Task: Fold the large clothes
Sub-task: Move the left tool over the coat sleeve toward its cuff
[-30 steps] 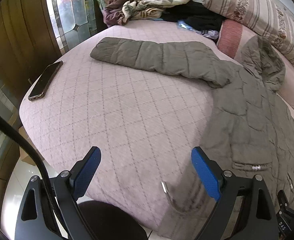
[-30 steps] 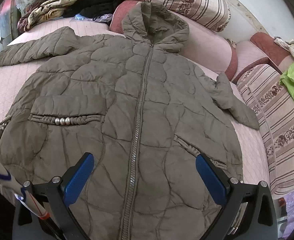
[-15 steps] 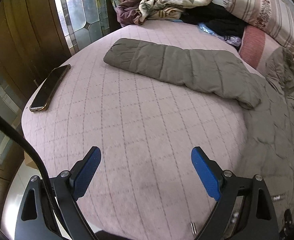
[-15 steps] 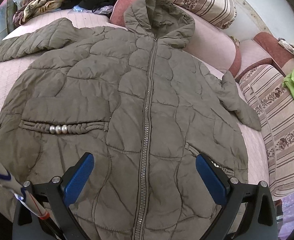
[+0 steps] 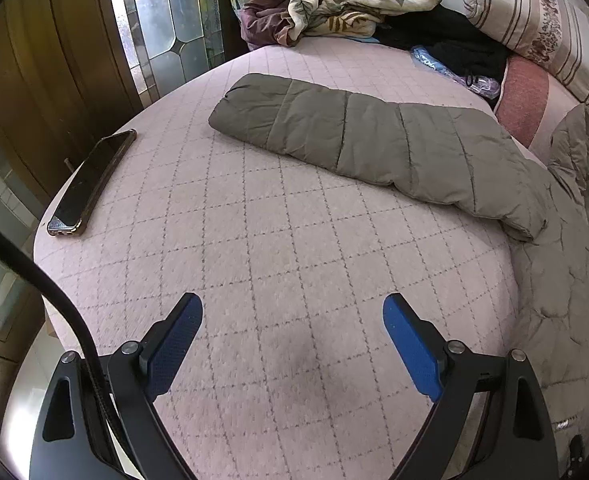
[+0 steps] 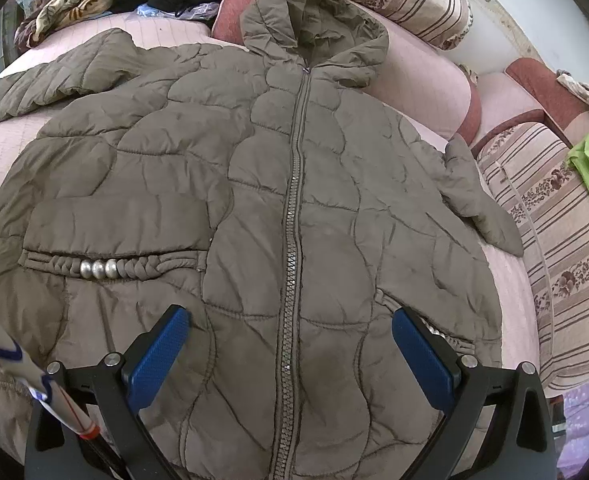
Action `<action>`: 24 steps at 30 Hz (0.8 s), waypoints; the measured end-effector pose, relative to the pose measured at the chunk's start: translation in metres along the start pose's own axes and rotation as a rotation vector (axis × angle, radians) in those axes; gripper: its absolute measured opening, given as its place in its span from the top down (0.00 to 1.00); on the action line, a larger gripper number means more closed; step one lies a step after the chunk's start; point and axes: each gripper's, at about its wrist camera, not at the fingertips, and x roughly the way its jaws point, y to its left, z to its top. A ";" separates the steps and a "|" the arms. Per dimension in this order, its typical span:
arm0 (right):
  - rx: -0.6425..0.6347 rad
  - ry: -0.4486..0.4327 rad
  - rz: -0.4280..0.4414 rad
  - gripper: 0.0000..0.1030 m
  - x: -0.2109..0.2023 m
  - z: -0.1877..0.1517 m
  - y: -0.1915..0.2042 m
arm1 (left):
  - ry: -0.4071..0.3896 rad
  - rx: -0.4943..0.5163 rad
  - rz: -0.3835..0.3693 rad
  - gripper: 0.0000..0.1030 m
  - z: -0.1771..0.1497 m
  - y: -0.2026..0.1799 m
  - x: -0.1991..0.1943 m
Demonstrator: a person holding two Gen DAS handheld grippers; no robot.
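Olive-green quilted hooded coat (image 6: 294,208) lay spread flat, front up and zipped, on pink quilted bed (image 5: 278,264). Hood up against red-and-pink bolster cushion (image 6: 418,80). One long sleeve (image 5: 374,148) stretched out across bed; other sleeve (image 6: 478,200) short-looking, angled toward striped cushion (image 6: 566,232).

Left tongs (image 5: 292,344) spread wide, empty, hovering over bare bed short of long sleeve. Right tongs (image 6: 290,354) likewise wide, empty, above lower front near zip (image 6: 292,240).

Step judged: opening of fold, nothing gripped yet. Next move likely: left tongs forward to sleeve cuff, pinch through padding, carry across chest. Bulky fill, so deep bite needed.

Black phone (image 5: 90,184) at bed edge, well clear of sleeve. Heap of other clothes (image 5: 334,8) at far end.
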 end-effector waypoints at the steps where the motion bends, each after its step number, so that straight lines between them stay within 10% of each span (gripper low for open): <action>1: 0.000 0.000 0.000 0.00 0.001 0.000 0.001 | 0.002 -0.001 0.000 0.11 0.001 0.000 0.002; 24: -0.012 -0.011 -0.001 0.00 0.010 0.011 0.010 | 0.031 -0.043 0.055 0.11 0.037 0.014 0.070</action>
